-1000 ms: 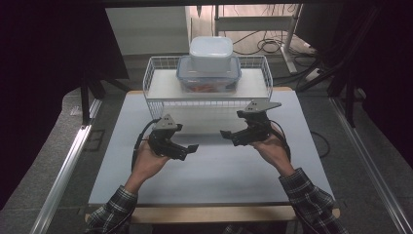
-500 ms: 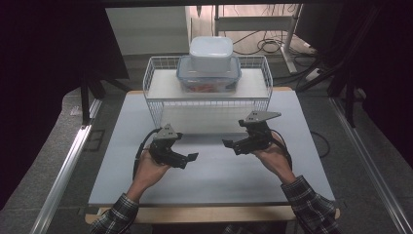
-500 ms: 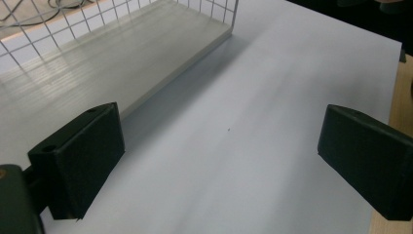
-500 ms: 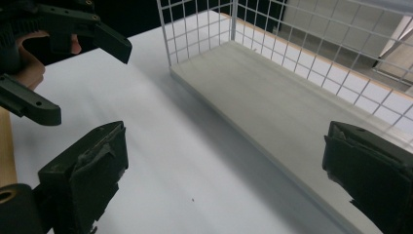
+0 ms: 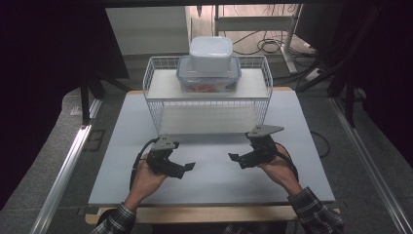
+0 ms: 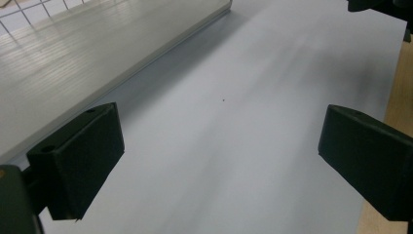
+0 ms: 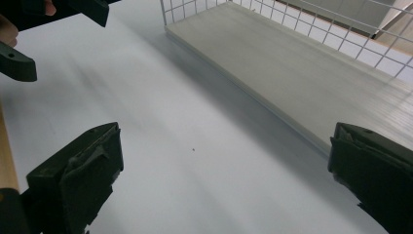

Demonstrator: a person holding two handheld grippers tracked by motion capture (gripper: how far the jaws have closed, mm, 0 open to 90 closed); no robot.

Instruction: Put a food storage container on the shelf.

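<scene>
My left gripper (image 5: 189, 168) hovers low over the white table mat (image 5: 209, 170), left of centre, pointing right. Its jaws are wide apart with bare mat between them, as the left gripper view (image 6: 219, 146) confirms. My right gripper (image 5: 235, 159) is held right of centre and points left toward the other one. It is open too, with nothing between its jaws (image 7: 224, 170). A white wire rack (image 5: 209, 105) stands just beyond both grippers. On top of it sits a clear lidded container (image 5: 208, 80) with a smaller white container (image 5: 210, 51) stacked on it.
The rack's lower board (image 6: 73, 63) lies close ahead of both grippers (image 7: 302, 73). The mat's wooden front edge (image 5: 204, 212) runs near the person's sleeves. Metal rails (image 5: 63, 170) flank the table. Cables and table legs lie on the floor behind.
Both hands have drawn the grippers back from the rack toward the table's front edge. Both stay open and the containers have not moved.
</scene>
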